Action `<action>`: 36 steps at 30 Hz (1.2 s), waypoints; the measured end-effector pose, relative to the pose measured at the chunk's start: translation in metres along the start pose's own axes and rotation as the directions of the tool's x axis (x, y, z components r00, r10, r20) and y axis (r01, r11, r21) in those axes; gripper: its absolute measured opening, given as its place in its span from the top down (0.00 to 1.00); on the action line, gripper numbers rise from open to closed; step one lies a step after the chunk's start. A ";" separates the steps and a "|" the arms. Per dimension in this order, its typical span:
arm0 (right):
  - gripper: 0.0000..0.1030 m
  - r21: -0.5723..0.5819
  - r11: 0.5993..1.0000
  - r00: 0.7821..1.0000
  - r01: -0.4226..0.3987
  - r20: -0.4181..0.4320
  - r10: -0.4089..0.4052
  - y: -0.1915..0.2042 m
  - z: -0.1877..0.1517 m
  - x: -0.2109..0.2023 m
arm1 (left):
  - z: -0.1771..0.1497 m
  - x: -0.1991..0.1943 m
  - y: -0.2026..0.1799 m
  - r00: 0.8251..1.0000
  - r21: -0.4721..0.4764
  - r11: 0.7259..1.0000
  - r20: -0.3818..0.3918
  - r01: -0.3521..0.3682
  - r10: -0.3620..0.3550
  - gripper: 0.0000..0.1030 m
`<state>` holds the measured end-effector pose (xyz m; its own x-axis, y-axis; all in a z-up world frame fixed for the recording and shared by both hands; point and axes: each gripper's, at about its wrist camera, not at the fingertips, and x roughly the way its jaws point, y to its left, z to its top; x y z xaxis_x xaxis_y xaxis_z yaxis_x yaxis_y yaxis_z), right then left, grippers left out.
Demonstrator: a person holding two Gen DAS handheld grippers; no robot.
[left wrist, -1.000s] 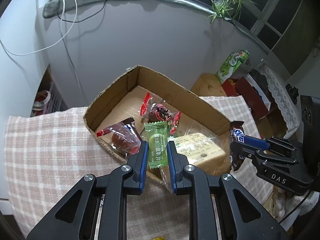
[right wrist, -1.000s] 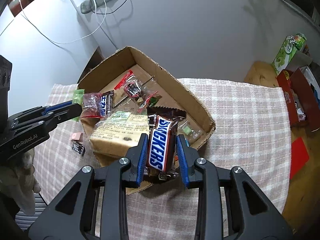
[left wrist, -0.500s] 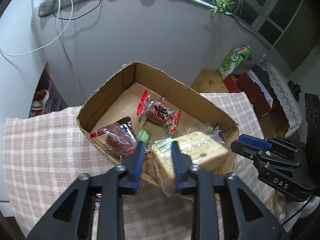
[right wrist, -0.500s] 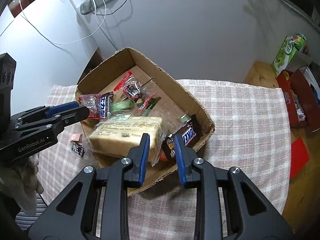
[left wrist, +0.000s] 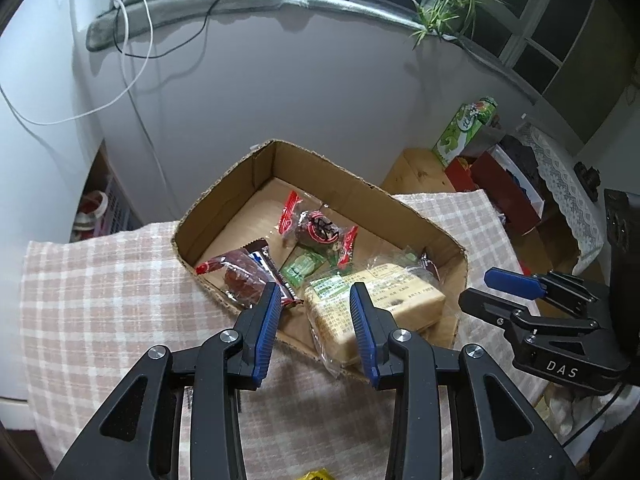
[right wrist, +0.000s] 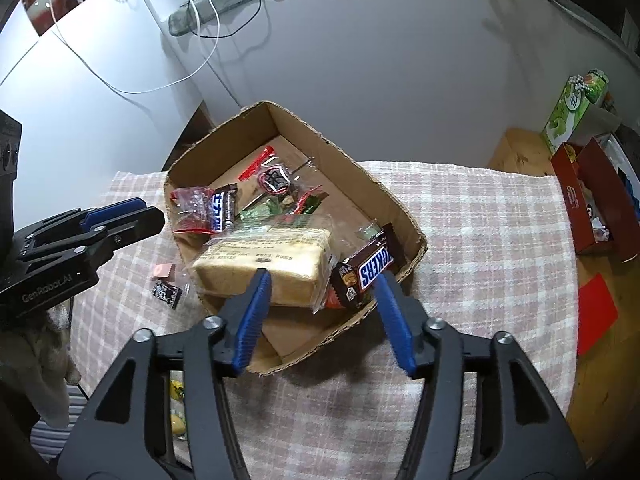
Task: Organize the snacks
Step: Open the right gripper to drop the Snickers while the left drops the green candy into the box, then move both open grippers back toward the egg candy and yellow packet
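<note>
While right gripper [right wrist: 322,280] jaws just widened, empty, left gripper [left wrist: 314,294] part-open, empty.

A lived-in room at home, by the look of it: a checked tablecloth [right wrist: 480,220] over the table, a spider plant [left wrist: 444,4] up on the windowsill, charger cables [left wrist: 136,32] trailing down the white wall. Off to the side a green carton [left wrist: 464,128] and red boxes [right wrist: 588,196] clutter a wooden surface, possibly a low cabinet.
</note>
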<state>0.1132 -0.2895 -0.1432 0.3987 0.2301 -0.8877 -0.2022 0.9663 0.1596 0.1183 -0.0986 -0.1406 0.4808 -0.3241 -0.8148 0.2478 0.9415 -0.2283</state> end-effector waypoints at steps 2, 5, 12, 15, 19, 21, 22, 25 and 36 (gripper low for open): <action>0.41 -0.007 1.000 1.000 -0.007 -0.002 0.007 0.002 -0.002 -0.002 | -0.002 -0.006 -0.001 1.000 0.009 1.000 0.014 -0.006 0.006 0.67; 0.41 -0.018 1.000 1.000 -0.022 -0.002 0.022 0.006 -0.007 -0.005 | -0.005 -0.014 -0.001 1.000 0.017 1.000 0.029 -0.010 0.010 0.67; 0.41 -0.060 0.997 0.999 -0.052 -0.013 0.051 0.021 -0.019 -0.010 | -0.013 -0.026 -0.001 0.999 0.021 1.000 0.048 -0.013 0.012 0.67; 0.41 -0.100 0.993 0.998 -0.060 -0.015 0.059 0.031 -0.026 -0.009 | -0.017 -0.028 0.003 0.999 0.018 1.000 0.050 -0.017 0.016 0.67; 0.41 -0.164 0.983 0.997 -0.078 -0.014 0.077 0.045 -0.037 -0.007 | -0.024 -0.029 0.018 0.999 -0.013 1.000 0.040 -0.026 0.027 0.67; 0.41 -0.196 0.976 0.996 -0.090 -0.018 0.088 0.053 -0.043 -0.005 | -0.029 -0.029 0.030 0.999 -0.040 0.999 0.026 -0.036 0.037 0.67; 0.41 -0.207 0.974 0.996 -0.094 -0.024 0.090 0.057 -0.045 -0.003 | -0.032 -0.028 0.036 0.999 -0.051 0.998 0.020 -0.040 0.041 0.67; 0.41 -0.235 0.965 0.993 -0.112 -0.064 0.100 0.067 -0.052 0.004 | -0.043 -0.028 0.061 0.998 -0.102 0.993 -0.007 -0.062 0.061 0.67; 0.41 -0.331 0.924 0.971 -0.191 -0.200 0.129 0.102 -0.085 0.030 | -0.092 -0.029 0.124 0.990 -0.234 0.965 -0.094 -0.123 0.103 0.67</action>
<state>0.0285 -0.1944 -0.1903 0.1821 0.3247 -0.9281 -0.5590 0.8107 0.1739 0.0578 0.0356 -0.1943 0.4225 -0.2149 -0.8805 -0.0166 0.9695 -0.2446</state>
